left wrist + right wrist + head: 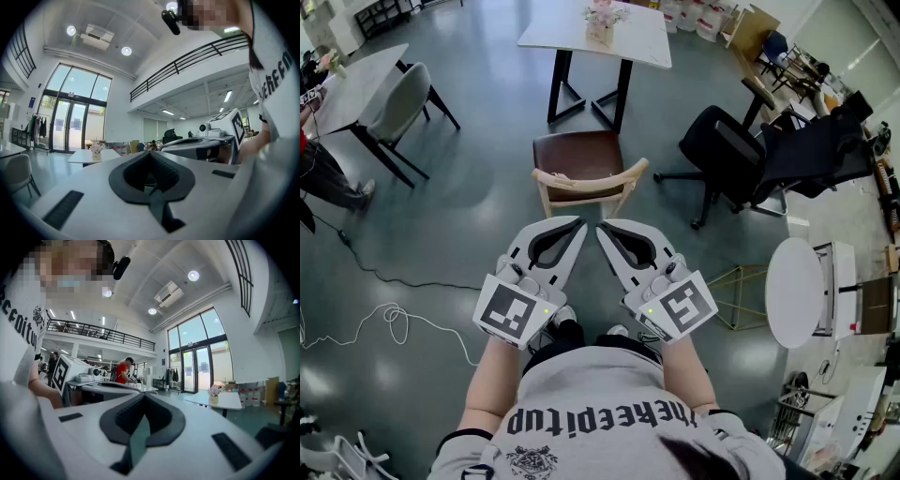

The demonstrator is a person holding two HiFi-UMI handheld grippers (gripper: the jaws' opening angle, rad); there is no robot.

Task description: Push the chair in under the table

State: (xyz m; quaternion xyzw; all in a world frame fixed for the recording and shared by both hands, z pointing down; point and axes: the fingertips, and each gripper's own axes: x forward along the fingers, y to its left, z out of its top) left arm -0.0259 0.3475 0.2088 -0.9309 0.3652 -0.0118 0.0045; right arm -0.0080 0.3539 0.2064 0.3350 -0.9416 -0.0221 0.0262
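A chair [586,169] with a brown seat and a pale wooden backrest stands on the grey floor, pulled out from the white table [642,42], its back toward me. A flower vase [602,21] sits on that table. My left gripper [579,226] and right gripper [604,231] are held level side by side, just short of the backrest and not touching it. Both are shut with nothing between the jaws. In the left gripper view the shut left gripper [150,153] points past the table [89,156]. In the right gripper view the right gripper [143,396] is shut too, with the table [227,400] ahead on the right.
Two black office chairs [741,155] stand right of the chair. A round white table [794,292] is at the near right. At the left are a grey chair [398,101], another table [356,84] and a white cable [389,319] on the floor.
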